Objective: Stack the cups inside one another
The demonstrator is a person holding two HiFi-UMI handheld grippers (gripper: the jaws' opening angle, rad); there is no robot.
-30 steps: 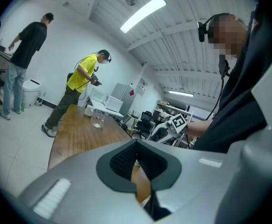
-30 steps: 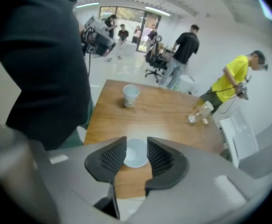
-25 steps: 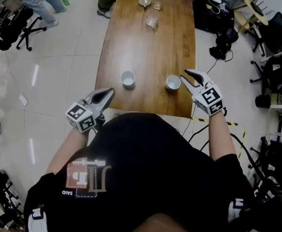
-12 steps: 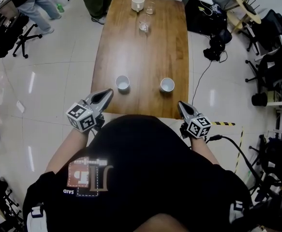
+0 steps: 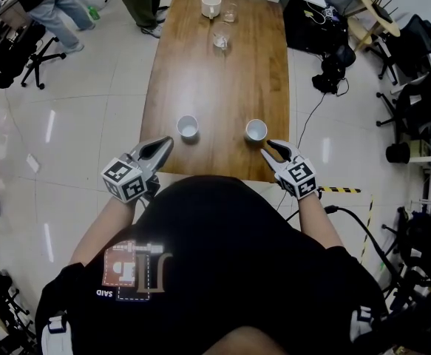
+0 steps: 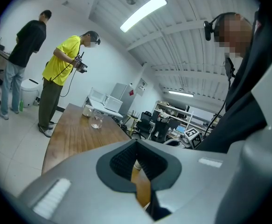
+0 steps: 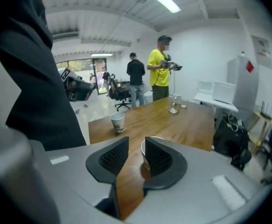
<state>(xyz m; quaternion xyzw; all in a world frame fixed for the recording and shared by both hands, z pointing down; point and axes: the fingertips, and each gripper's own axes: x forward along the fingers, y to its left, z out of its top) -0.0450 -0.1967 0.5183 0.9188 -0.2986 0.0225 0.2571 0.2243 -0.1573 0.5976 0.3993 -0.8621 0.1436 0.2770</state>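
Observation:
Two white paper cups stand apart near the front of the wooden table [image 5: 215, 87]: the left cup [image 5: 188, 126] and the right cup [image 5: 256, 130]. My right gripper [image 5: 274, 146] is just short of the right cup, over the table's front edge. Its jaws have just been opening and stand open with nothing between them. In the right gripper view the right cup [image 7: 143, 149] shows partly behind the right jaw of that gripper [image 7: 136, 146], and the left cup [image 7: 117, 122] stands farther off. My left gripper [image 5: 167, 141] [image 6: 136, 143] hovers off the table's front left corner, shut and empty.
At the table's far end stand a white mug [image 5: 211, 4] and two glasses [image 5: 220, 40]. A person in a yellow shirt [image 6: 61, 78] and another person [image 6: 24, 59] stand beyond the far end. Office chairs and cables [image 5: 333, 65] crowd the floor to the right.
The right gripper left its place beside the right cup, drew back to the table's front edge with its jaws closed, then came forward toward the cup and opened. The left gripper stayed put.

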